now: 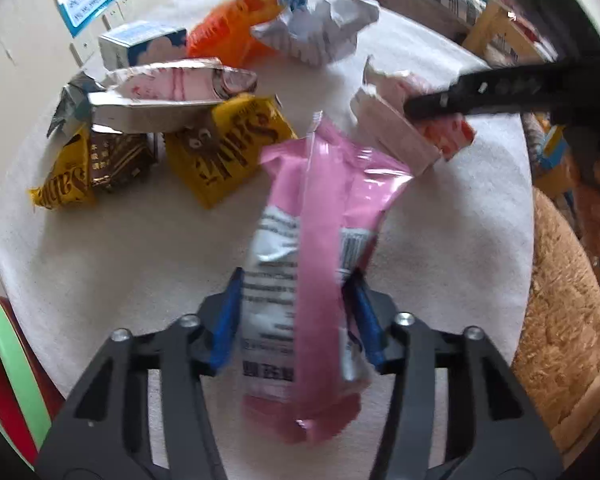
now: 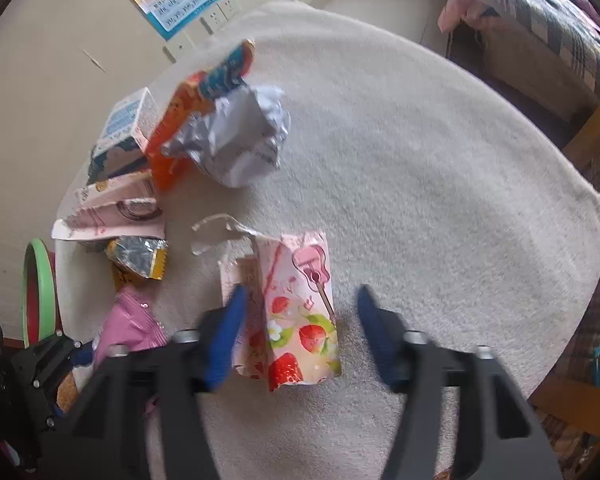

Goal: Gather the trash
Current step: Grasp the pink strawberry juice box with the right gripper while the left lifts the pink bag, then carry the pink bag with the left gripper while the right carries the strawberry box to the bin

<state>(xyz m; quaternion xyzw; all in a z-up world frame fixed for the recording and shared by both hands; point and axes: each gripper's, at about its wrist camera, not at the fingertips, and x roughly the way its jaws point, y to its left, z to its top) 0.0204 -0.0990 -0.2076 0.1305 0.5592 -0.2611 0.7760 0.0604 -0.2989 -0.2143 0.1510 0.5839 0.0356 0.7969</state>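
Your left gripper (image 1: 296,304) pinches a pink wrapper (image 1: 320,216) between its blue pads (image 1: 225,320), which press in on the wrapper from either side. The wrapper runs lengthwise through the claw: its printed white section sits between the fingers, its dark pink end hangs back toward the camera, and its pink top juts forward over the white cloth (image 1: 100,264) that covers the table.

Your right gripper (image 2: 300,320) is spread, pointing steeply down at the cloth. A torn strawberry-print carton (image 2: 296,312) lies on the cloth between its fingers, hard against the left pad (image 2: 228,332); whether that pad touches it cannot be told. The right pad (image 2: 374,328) stands clear of the carton, with bare cloth between them.

Beyond both claws the rest of the trash lies heaped toward the wall: two yellow snack packets (image 1: 228,148), a flattened pink-and-white box (image 1: 168,88), an orange bag (image 1: 228,32), a crumpled silver-white wrapper (image 1: 320,32) and a small blue-and-white carton (image 1: 140,44). All of them lie well apart from either claw. A green-rimmed red basin (image 2: 40,292) shows past the cloth's edge, on the left of the right wrist view.
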